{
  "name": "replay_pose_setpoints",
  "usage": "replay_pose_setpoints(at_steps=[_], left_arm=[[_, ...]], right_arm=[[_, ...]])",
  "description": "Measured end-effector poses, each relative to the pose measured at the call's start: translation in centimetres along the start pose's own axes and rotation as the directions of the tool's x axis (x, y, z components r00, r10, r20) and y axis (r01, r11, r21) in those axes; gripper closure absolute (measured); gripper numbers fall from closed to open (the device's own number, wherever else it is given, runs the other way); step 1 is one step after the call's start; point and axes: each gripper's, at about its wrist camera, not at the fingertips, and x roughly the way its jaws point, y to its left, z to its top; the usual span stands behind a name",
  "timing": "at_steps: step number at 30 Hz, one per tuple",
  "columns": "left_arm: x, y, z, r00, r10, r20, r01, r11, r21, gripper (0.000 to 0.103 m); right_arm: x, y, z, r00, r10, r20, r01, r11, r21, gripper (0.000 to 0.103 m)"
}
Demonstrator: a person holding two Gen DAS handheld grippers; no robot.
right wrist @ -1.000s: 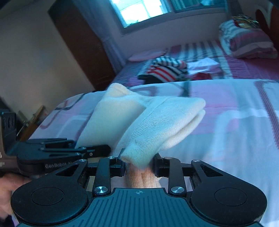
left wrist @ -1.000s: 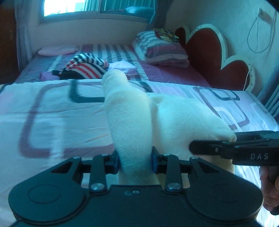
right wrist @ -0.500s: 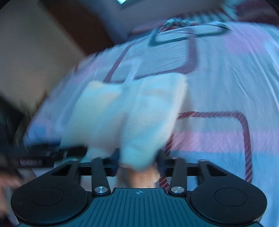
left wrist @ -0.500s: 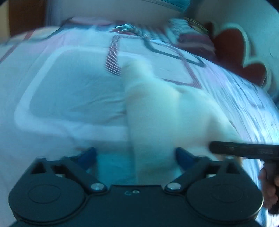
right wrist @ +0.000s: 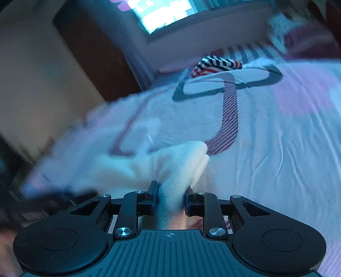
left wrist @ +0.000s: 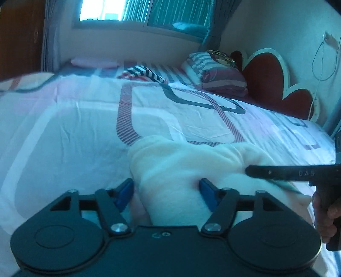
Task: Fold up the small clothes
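A cream fleece garment (left wrist: 191,164) lies bunched on the patterned bedspread (left wrist: 64,132). My left gripper (left wrist: 166,192) straddles its near end with blue pads (left wrist: 125,191) set wide. The jaws are closing; the left pad stands clear of the cloth and the right pad just touches it. In the right wrist view my right gripper (right wrist: 170,199) pinches a fold of the same garment (right wrist: 181,162), its jaws closing with the pads pressed on the cloth. Its black fingers (left wrist: 277,172) reach in from the right in the left wrist view, gripped by a hand (left wrist: 324,215). The left gripper (right wrist: 53,204) is a dark blur.
A striped pile of clothes (left wrist: 145,73) lies at the far side of the bed, with pillows (left wrist: 215,72) against a red scalloped headboard (left wrist: 268,78). A window (left wrist: 138,12) is behind. A dark wooden door (right wrist: 96,49) stands left of the bed.
Both grippers have come down and the garment, held up a second ago, now rests on the bed. The left jaws have spread off the cloth. The right jaws still pinch it.
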Motion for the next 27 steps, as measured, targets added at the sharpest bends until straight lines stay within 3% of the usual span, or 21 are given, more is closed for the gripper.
replay_pose_setpoints(at_steps=[4, 6, 10, 13, 16, 19, 23, 27], left_arm=[[-1.4, 0.8, 0.0, 1.0, -0.017, -0.018, 0.016, 0.998, -0.068, 0.022], [-4.4, 1.0, -1.0, 1.0, 0.013, 0.026, -0.012, 0.999, -0.041, 0.025], [-8.1, 0.9, -3.4, 1.0, -0.02, 0.021, 0.021, 0.999, -0.045, 0.027], [-8.8, 0.0, -5.1, 1.0, 0.001, -0.01, -0.001, 1.0, 0.0, 0.026], [-8.1, 0.7, -6.1, 0.999, 0.017, -0.048, -0.02, 0.998, -0.058, 0.023], [-8.1, 0.3, -6.2, 0.998, 0.05, -0.045, -0.052, 0.998, -0.036, 0.023], [-8.4, -0.4, -6.5, 0.996, 0.074, -0.058, -0.075, 0.997, -0.017, 0.024], [-10.9, -1.3, -6.8, 0.995, 0.085, -0.047, -0.084, 0.996, 0.01, 0.029]], right_arm=[[-0.6, -1.0, 0.4, 0.999, -0.004, -0.033, 0.007, 0.997, 0.083, 0.066], [-3.1, 0.1, 0.4, 0.998, -0.069, 0.008, 0.069, 0.997, 0.028, 0.06], [-8.1, 2.1, -1.8, 1.0, -0.025, 0.008, 0.025, 0.999, -0.036, 0.06], [-9.5, 3.6, -4.4, 1.0, 0.009, -0.028, -0.011, 0.998, -0.067, 0.06], [-7.5, 3.9, -6.4, 0.988, -0.115, -0.106, 0.105, 0.99, -0.097, 0.06], [-6.5, 3.2, -7.1, 0.986, -0.124, -0.108, 0.12, 0.992, -0.038, 0.06], [-6.5, 3.7, -7.3, 0.982, -0.158, -0.104, 0.151, 0.986, -0.071, 0.06], [-9.0, 4.7, -6.9, 0.985, -0.157, -0.072, 0.152, 0.986, -0.068, 0.06]])
